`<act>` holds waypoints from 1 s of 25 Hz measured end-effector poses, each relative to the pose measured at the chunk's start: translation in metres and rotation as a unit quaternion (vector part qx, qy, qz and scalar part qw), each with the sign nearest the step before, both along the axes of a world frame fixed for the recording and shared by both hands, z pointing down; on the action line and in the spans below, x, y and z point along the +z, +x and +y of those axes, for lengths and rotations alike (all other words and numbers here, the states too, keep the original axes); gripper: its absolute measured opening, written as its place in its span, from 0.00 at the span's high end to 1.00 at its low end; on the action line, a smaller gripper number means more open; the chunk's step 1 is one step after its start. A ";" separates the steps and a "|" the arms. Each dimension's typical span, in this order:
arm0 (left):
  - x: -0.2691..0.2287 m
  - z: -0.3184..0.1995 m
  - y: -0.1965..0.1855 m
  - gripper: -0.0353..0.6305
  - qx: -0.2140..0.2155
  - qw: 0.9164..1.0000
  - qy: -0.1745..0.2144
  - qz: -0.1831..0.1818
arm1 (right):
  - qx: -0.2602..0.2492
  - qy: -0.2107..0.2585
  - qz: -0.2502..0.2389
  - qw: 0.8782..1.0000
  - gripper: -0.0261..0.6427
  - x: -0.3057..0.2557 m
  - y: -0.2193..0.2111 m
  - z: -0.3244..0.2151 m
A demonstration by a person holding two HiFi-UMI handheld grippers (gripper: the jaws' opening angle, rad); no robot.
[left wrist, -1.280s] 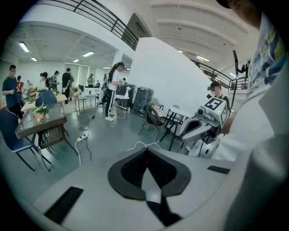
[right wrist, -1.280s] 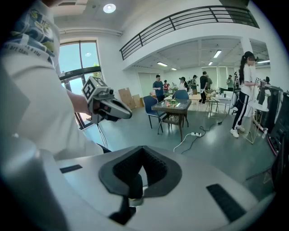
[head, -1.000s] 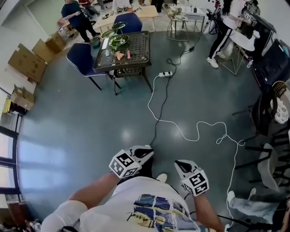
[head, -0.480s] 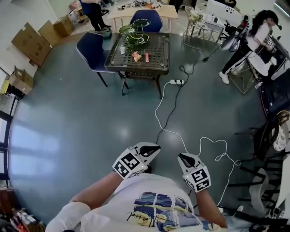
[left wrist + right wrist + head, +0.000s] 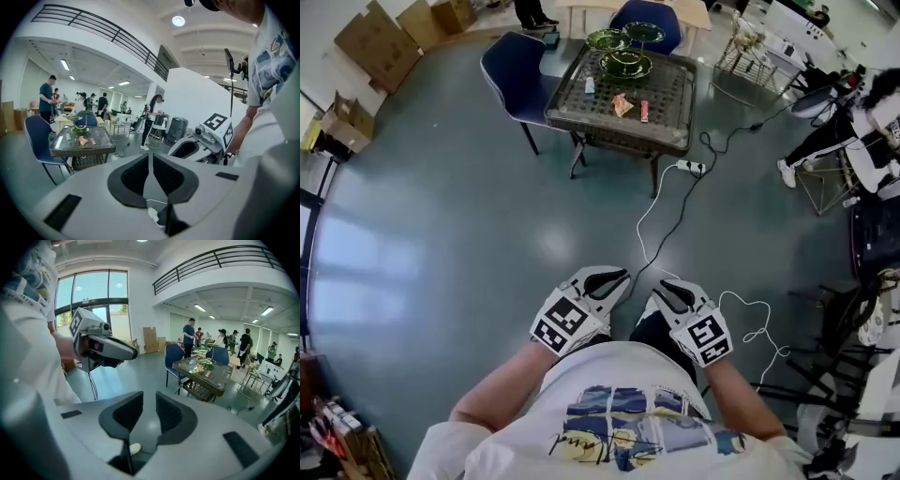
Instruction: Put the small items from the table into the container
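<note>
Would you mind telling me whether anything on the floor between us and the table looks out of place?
A loose white cable snakes in loops across the floor from the power strip beside the table toward the person, a likely trip hazard on the way there.

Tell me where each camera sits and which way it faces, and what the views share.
Head view: on the person's head, looking steeply down, table far ahead; the shirt, left gripper and right gripper show.
Left gripper view: on the left gripper, facing along its jaws toward the table; right gripper and shirt show at right.
Right gripper view: on the right gripper, facing the table; left gripper shows at left.
Shared: all three see the table.
</note>
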State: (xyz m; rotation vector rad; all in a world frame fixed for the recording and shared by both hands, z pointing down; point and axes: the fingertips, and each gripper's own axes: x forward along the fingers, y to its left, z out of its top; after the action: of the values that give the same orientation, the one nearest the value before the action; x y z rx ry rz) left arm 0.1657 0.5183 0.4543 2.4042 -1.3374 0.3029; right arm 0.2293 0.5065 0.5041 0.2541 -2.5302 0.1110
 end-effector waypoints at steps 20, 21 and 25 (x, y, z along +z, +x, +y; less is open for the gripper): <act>0.048 -0.315 -0.119 0.77 -0.127 0.988 -0.074 -0.048 | -0.065 -0.009 -0.016 0.998 0.82 -0.003 -0.070 -0.305; 0.050 -0.336 -0.124 0.76 -0.133 0.987 -0.076 -0.048 | -0.059 -0.013 -0.016 0.998 0.82 0.000 -0.065 -0.321; 0.059 -0.405 -0.155 0.76 -0.155 0.982 -0.096 -0.046 | -0.021 -0.041 0.000 0.999 0.82 0.015 -0.051 -0.375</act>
State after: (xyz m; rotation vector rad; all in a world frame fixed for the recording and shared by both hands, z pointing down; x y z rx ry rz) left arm 0.0109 0.1136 0.5132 2.0110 -1.6165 0.4391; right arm 0.1783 0.1316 0.5189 0.1692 -2.5218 0.1974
